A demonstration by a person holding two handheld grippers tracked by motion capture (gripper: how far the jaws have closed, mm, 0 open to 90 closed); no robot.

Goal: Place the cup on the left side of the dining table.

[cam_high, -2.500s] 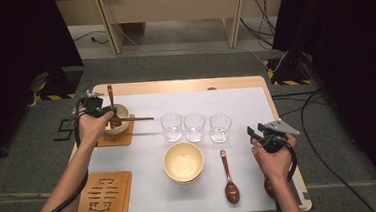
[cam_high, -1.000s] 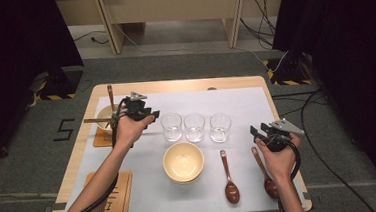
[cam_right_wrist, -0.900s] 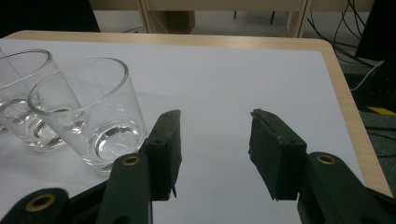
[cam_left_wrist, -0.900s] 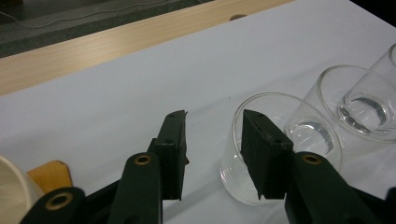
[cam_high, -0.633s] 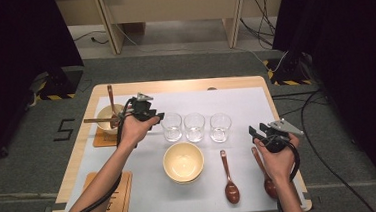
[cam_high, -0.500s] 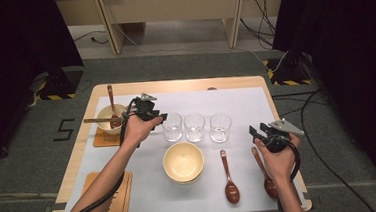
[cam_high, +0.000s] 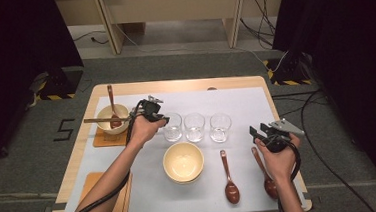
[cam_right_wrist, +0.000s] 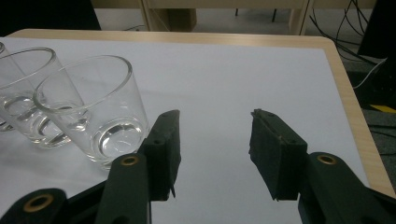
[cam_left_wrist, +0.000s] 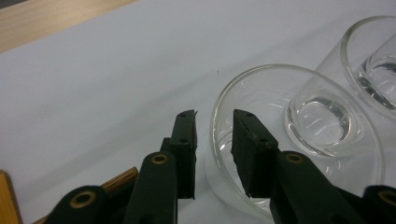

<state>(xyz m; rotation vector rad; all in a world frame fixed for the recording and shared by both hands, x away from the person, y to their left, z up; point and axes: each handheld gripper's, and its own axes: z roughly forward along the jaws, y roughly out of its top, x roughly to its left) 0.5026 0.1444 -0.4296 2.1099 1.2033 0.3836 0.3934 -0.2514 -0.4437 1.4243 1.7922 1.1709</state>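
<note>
Three clear glasses stand in a row at the table's middle. My left gripper [cam_high: 163, 119] is at the leftmost glass [cam_high: 173, 129]. In the left gripper view its jaws [cam_left_wrist: 214, 135] straddle that glass's near rim [cam_left_wrist: 261, 70], one jaw outside and one inside. They have just been closing, and a gap still shows on both sides of the glass wall. My right gripper [cam_high: 256, 133] hangs open near the table's right edge with nothing between its fingers [cam_right_wrist: 215, 135]. The right-hand glass [cam_right_wrist: 93, 107] stands to its left.
A cream bowl [cam_high: 183, 161] sits in front of the glasses, with two brown spoons [cam_high: 229, 183] [cam_high: 265, 173] to its right. At the back left a second bowl [cam_high: 111, 116] rests on a wooden coaster, holding a spoon and chopsticks. Another coaster [cam_high: 102, 194] lies front left.
My left hand has moved right from the bowl on the coaster to the leftmost glass and dropped onto its rim. The right gripper has stayed put.
</note>
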